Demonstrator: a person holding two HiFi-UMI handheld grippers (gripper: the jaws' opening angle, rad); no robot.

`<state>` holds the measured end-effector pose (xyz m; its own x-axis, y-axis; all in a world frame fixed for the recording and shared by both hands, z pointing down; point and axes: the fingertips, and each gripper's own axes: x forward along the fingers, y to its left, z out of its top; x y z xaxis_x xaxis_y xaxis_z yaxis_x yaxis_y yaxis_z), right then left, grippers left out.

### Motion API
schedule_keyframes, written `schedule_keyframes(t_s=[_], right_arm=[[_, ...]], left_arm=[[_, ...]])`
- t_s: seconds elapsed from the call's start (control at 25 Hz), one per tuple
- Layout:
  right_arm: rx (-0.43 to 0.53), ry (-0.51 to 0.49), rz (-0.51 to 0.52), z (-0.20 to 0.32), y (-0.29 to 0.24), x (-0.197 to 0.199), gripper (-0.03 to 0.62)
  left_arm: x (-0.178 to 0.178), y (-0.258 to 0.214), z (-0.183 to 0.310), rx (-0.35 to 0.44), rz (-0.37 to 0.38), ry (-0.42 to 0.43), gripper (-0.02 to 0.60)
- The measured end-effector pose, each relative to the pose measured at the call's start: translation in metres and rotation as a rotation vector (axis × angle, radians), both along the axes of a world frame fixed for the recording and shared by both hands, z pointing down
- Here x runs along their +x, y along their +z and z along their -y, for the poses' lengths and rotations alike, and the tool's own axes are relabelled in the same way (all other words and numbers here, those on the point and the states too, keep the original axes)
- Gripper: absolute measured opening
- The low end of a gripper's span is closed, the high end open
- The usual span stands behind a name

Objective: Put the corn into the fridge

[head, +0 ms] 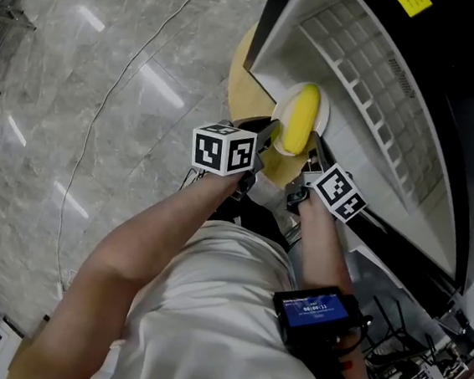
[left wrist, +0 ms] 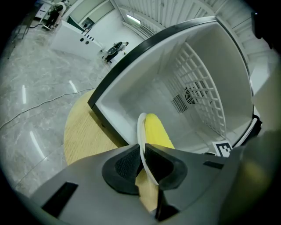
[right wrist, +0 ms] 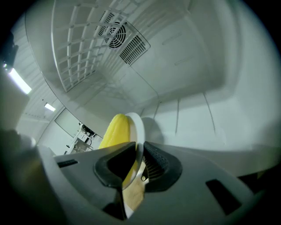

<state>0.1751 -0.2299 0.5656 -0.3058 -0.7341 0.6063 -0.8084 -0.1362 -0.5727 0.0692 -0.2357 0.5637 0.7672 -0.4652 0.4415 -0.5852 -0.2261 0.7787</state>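
The left gripper has its jaws pressed on the edge of a white plate, and the right gripper pinches the opposite edge of the same plate. The yellow corn lies on this plate. The two grippers hold the plate at the opening of the white fridge, above a round wooden table. A wire shelf is inside the fridge.

Bright overhead light, floor glare; gripper views fisheye-warped, dark-cornered.
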Motion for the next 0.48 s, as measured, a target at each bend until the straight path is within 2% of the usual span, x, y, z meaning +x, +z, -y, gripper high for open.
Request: schedule_keyframes(t_s=[0.48], right_arm=[[-0.021,0.092,-0.100,0.036,0.006,0.030,0.052]], left_arm=[[0.031,0.006,0.047,0.050,0.069,0.029,0.044]])
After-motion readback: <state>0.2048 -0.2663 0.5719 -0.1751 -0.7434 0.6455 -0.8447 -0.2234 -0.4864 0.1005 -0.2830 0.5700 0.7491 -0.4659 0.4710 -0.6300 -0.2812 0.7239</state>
